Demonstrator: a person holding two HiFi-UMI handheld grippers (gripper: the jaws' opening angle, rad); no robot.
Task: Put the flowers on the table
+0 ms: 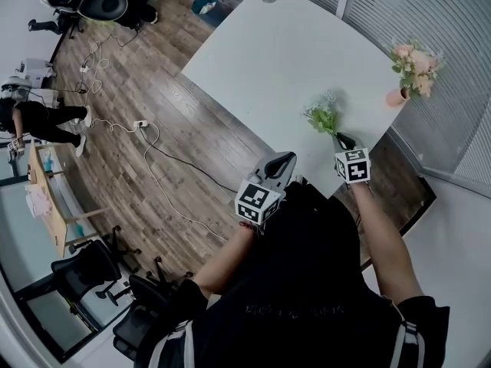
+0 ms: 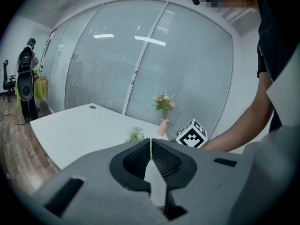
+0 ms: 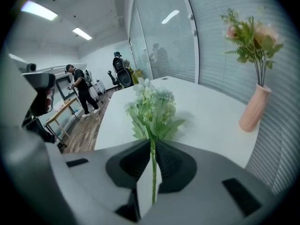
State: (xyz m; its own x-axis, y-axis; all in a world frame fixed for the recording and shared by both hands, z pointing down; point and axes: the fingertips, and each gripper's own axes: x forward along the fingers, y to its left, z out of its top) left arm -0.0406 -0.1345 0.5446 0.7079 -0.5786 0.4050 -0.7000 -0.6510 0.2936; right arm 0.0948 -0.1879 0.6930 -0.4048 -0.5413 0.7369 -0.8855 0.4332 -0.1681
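While over table (image 1: 284,44), R gripper (image 3: 153,143) fingers (image 3: 133,161) tight on flowers (image 3: 152,109) (L gripper (image 2: 150,142) closed).

Two hand-held grippers (image 1: 285,159) (image 1: 341,139); two flower bunches (image 1: 324,116) (image 1: 415,61); one vase (image 1: 397,96); one table (image 1: 284,52).

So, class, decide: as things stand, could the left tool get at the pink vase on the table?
Probably not straight away. The left tool is shut, and the right tool, gripping the green sprig, sits roughly between it and the pink vase; it would need to go round.
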